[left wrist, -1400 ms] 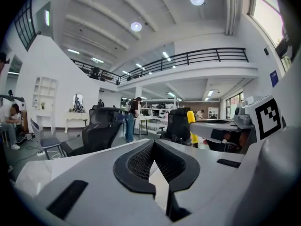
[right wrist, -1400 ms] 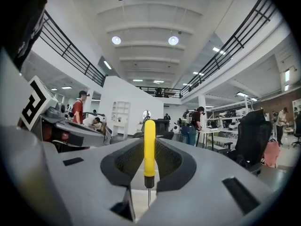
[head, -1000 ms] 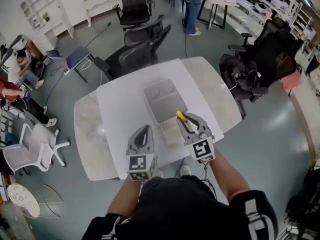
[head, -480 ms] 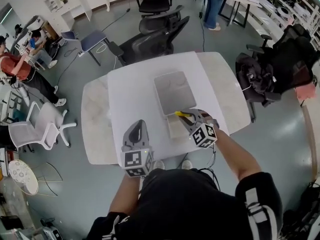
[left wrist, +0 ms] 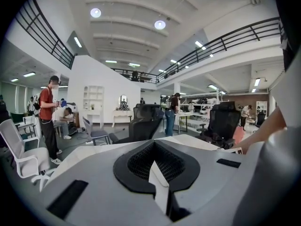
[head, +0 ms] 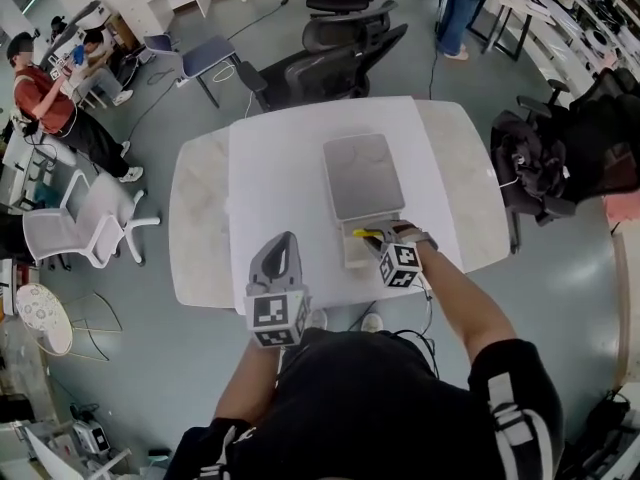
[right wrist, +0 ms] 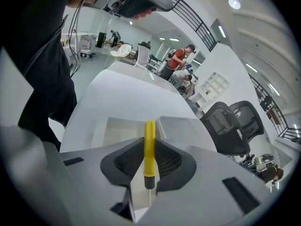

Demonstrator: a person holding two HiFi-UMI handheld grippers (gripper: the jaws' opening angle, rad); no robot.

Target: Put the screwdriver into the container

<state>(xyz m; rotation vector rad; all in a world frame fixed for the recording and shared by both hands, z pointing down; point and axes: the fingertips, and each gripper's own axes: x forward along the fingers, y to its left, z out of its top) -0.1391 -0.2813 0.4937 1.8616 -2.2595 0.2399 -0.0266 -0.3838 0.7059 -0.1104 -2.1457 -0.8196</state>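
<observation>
Carry step: right gripper [head: 384,240], clamped on the screwdriver [right wrist: 149,147], must next clear the container [head: 362,175] rim and release — left gripper [head: 282,244] closed, empty.

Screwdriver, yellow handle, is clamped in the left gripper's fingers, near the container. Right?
Wrong gripper. The screwdriver, yellow handle, is clamped in the right gripper's fingers, near the container. The right gripper view shows it between the fingers.
</observation>
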